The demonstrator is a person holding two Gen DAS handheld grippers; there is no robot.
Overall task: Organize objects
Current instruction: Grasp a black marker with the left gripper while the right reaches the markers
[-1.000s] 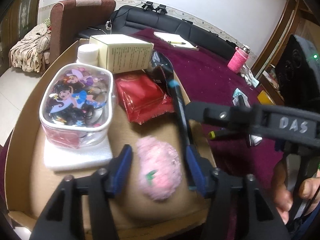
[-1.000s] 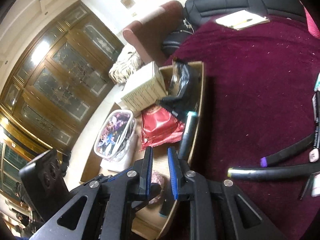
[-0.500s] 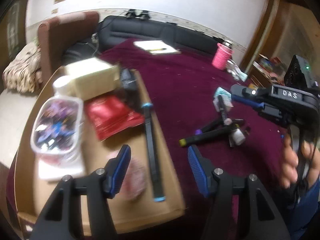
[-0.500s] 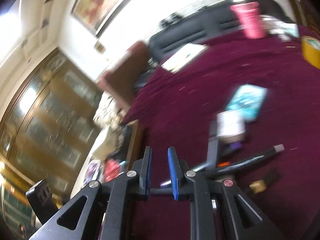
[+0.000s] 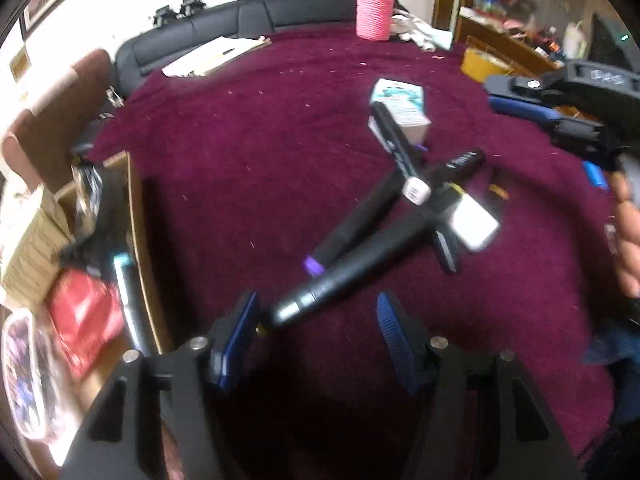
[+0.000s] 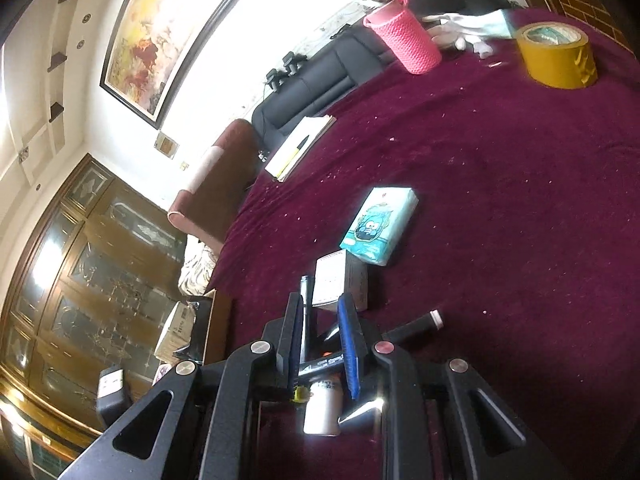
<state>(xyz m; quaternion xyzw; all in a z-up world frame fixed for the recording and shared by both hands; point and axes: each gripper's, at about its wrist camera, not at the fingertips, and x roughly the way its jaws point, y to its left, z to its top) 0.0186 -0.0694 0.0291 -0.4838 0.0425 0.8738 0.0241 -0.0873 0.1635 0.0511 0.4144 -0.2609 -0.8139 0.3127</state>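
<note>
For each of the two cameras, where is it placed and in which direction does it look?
Left wrist: on the left tool, looking down at the black markers on the maroon cloth; the right tool and a hand show.
Right wrist: on the right tool, tilted, looking across the table toward the sofa.
Shared: teal packet, pink holder, markers.

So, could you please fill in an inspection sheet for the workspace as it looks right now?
Surface: dark red cloth, flecked with pale crumbs.
Job's things: black markers crossed in a loose pile; cardboard box at the left, holding a red packet.
Clutter: teal tissue pack, pink knitted cup, yellow tape roll, notepad.
Grippers: left claw open above the markers, holding nothing; right claw nearly closed, nothing gripped.
Cables: nothing seen on the cloth.
Surroundings: black sofa, wooden glass cabinet, framed painting.
</note>
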